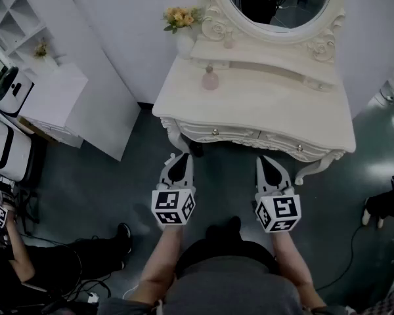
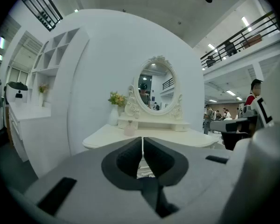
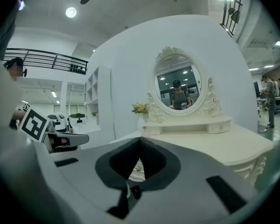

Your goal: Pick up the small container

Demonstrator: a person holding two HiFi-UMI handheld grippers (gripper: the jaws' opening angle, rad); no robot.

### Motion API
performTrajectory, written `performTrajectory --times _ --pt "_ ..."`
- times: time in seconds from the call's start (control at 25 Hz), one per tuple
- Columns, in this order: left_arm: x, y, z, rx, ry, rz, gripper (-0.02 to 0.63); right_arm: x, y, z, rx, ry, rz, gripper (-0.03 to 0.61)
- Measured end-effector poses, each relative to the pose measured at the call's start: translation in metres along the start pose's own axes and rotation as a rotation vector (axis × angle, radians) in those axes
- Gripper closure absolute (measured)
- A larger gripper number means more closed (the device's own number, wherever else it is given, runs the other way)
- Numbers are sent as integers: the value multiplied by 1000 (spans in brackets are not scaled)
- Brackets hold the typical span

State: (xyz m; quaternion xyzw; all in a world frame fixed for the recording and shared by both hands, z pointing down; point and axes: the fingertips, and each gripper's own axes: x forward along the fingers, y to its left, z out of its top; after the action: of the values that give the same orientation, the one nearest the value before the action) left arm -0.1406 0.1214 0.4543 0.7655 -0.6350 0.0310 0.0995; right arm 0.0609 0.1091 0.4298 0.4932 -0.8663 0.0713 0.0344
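The small container [image 1: 210, 79] is a pale pink bottle standing at the back left of the white dressing table [image 1: 282, 110]; the left gripper view shows this container [image 2: 129, 127] far ahead on the tabletop. My left gripper [image 1: 179, 157] hangs in front of the table's front edge, over the floor, with its jaws shut and nothing between them. My right gripper [image 1: 268, 159] is level with it to the right, also short of the table, and its jaws meet at the tips around nothing. Both grippers [image 2: 142, 139] [image 3: 140, 139] point toward the table.
A white vase of yellow flowers [image 1: 182, 25] stands at the table's back left corner beside the oval mirror [image 1: 276, 2]. White shelving [image 1: 46, 90] and cases [image 1: 6, 149] line the left. A person sits on the floor at the lower left [image 1: 26, 268].
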Motion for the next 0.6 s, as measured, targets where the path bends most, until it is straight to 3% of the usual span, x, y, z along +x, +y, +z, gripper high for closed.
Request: performTrajectory --times 0.6 --pt "36 -11 15 5 -7 1 597 17 -30 11 37 -35 30 575"
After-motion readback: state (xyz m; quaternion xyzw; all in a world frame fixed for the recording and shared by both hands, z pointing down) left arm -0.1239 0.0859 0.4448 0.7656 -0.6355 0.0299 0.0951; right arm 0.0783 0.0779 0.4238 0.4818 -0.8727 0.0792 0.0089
